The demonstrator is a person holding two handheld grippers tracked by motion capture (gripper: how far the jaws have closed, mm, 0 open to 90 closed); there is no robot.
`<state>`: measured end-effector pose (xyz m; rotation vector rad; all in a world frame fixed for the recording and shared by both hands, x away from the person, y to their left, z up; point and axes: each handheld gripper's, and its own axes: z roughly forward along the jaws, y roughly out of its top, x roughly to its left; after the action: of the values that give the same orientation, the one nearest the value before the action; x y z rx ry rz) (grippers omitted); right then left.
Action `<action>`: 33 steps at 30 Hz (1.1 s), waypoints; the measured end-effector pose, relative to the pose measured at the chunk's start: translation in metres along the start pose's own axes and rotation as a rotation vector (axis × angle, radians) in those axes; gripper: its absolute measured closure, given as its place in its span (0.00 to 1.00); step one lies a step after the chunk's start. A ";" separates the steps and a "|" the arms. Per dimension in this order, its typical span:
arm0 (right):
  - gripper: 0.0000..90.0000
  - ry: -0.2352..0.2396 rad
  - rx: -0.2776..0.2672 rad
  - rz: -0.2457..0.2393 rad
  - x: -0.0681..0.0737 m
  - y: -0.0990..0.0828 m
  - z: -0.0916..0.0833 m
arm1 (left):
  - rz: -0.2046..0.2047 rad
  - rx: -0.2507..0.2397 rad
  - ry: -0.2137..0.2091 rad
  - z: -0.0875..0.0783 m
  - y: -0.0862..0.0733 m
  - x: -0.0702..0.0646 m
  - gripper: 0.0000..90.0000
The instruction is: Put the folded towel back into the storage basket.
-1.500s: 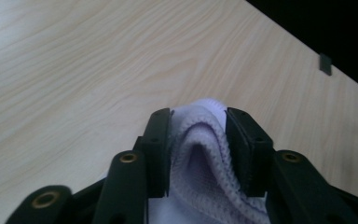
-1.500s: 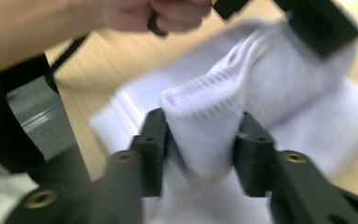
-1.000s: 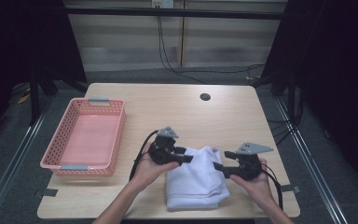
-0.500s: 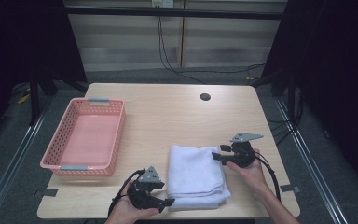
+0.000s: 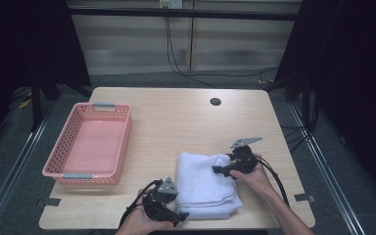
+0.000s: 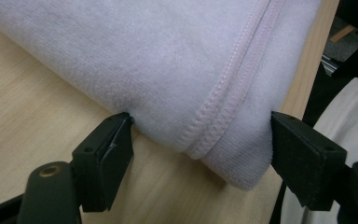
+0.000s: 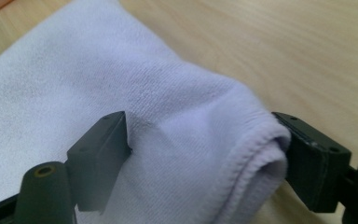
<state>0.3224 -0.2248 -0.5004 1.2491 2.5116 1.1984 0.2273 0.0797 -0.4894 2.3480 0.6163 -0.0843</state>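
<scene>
White folded towel (image 5: 206,183) lies near-right on table (image 5: 176,117). L gripper (image 5: 172,214) spread wide round near-left corner; R gripper (image 5: 221,170) spread round far-right corner. Step: positioning for grasp. Next: close both jaws evenly; basket (image 5: 90,143) left.

Towels: I am counting one white towel (image 5: 205,183), folded, lying near my edge of the table.
Baskets: I am seeing one pink basket (image 5: 54,166) sitting on the left side.
Tables: one wooden table (image 5: 171,117) is carrying everything.
Holes in the tabletop: one dark round hole (image 5: 215,102) is showing at the far side.
Tongs: I am holding two, my left gripper (image 5: 178,215) and my right gripper (image 5: 217,170).
Hands: two of mine are coming in from the bottom edge.
</scene>
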 end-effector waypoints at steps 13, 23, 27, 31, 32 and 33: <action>0.49 0.038 0.024 -0.038 0.007 -0.002 0.002 | 0.111 0.041 0.074 0.002 0.005 -0.005 0.49; 0.71 0.095 0.029 -0.002 0.006 -0.001 0.000 | 0.008 0.012 -0.041 -0.001 0.005 0.010 0.73; 0.72 0.099 0.029 0.003 0.005 0.000 -0.001 | -0.021 -0.007 -0.065 -0.003 0.006 0.013 0.76; 0.74 0.100 0.015 0.005 0.006 0.004 -0.006 | -0.025 -0.033 -0.078 -0.006 0.007 0.014 0.78; 0.74 0.100 0.015 0.005 0.006 0.004 -0.006 | -0.032 -0.038 -0.084 -0.007 0.008 0.014 0.78; 0.74 0.100 0.011 0.008 0.006 0.005 -0.007 | -0.026 -0.034 -0.078 -0.008 0.009 0.014 0.78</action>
<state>0.3188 -0.2236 -0.4906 1.2320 2.5890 1.2818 0.2431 0.0852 -0.4814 2.2929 0.6051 -0.1756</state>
